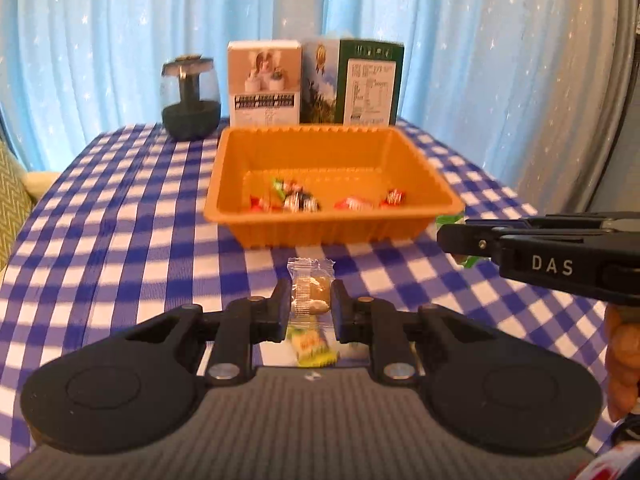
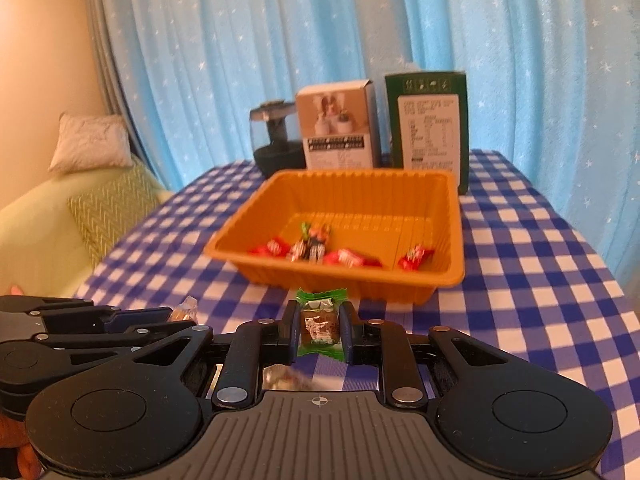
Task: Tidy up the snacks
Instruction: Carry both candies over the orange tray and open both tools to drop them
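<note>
1. The fingers (image 1: 280, 304) of the left gripper (image 1: 311, 300) are clenched on a clear-wrapped snack (image 1: 310, 294), pads pressing its two long sides.
2. That snack's long axis runs straight ahead along the fingers, one crimped end poking out past the tips and the other end trailing back toward the camera.
3. The fingers (image 2: 347, 330) of the right gripper (image 2: 320, 326) are clamped on a green-wrapped candy (image 2: 320, 324), again squeezed from both sides.
4. The candy also lies lengthwise along the fingers, its frilled green end sticking forward beyond the tips.
5. Ahead of both pairs of fingers, past the held sweets, sits an orange tray (image 1: 248, 184) on the blue checked tablecloth (image 1: 120, 208); neither sweet is over it.
6. Several wrapped candies (image 2: 346, 258), mostly red, lie along the tray's near side.
7. Beyond the tray stand a white box (image 1: 264, 82), a green box (image 1: 368, 82) and a dark glass jar (image 1: 191, 98).
8. In the left view the right gripper enters from the right edge, cut off by the frame, and its candy shows only as a green scrap behind it.
9. Both views are blurred, so wrapper print is unreadable.
10. A bit of a hand (image 1: 620, 364) shows at the right edge of the left view.
</note>
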A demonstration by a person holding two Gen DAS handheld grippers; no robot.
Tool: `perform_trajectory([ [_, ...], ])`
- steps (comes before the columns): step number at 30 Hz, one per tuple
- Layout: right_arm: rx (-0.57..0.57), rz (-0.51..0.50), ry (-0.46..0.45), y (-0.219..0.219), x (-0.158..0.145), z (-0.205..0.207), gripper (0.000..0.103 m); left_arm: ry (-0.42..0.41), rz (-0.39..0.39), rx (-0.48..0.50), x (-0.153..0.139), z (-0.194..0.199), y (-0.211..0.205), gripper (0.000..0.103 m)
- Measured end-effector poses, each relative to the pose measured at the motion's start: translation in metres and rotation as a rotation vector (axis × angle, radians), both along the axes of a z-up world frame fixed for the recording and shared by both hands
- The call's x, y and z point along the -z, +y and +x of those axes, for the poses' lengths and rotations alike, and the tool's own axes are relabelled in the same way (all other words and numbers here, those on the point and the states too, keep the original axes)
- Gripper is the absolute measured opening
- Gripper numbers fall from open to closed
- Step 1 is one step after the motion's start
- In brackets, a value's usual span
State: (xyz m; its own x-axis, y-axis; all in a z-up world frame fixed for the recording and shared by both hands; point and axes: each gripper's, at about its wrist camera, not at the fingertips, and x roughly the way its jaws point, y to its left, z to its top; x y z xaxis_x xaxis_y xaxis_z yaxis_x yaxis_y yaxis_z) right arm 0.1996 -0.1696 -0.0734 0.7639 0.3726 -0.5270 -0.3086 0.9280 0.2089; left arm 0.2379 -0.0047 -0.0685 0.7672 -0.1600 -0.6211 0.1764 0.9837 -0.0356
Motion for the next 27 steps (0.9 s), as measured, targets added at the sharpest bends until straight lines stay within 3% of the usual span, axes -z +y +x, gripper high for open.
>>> perform_trajectory([
  [13,0.081,0.054,-0.036,-0.001,-0.023,0.036,0.021,-0.054,-0.016,0.002,-0.022,0.05,-0.003,0.019],
  [27,0.156,0.063,0.008,-0.005,-0.008,0.093,0.021,-0.043,-0.03,-0.019,-0.021,0.101,0.0,0.019],
])
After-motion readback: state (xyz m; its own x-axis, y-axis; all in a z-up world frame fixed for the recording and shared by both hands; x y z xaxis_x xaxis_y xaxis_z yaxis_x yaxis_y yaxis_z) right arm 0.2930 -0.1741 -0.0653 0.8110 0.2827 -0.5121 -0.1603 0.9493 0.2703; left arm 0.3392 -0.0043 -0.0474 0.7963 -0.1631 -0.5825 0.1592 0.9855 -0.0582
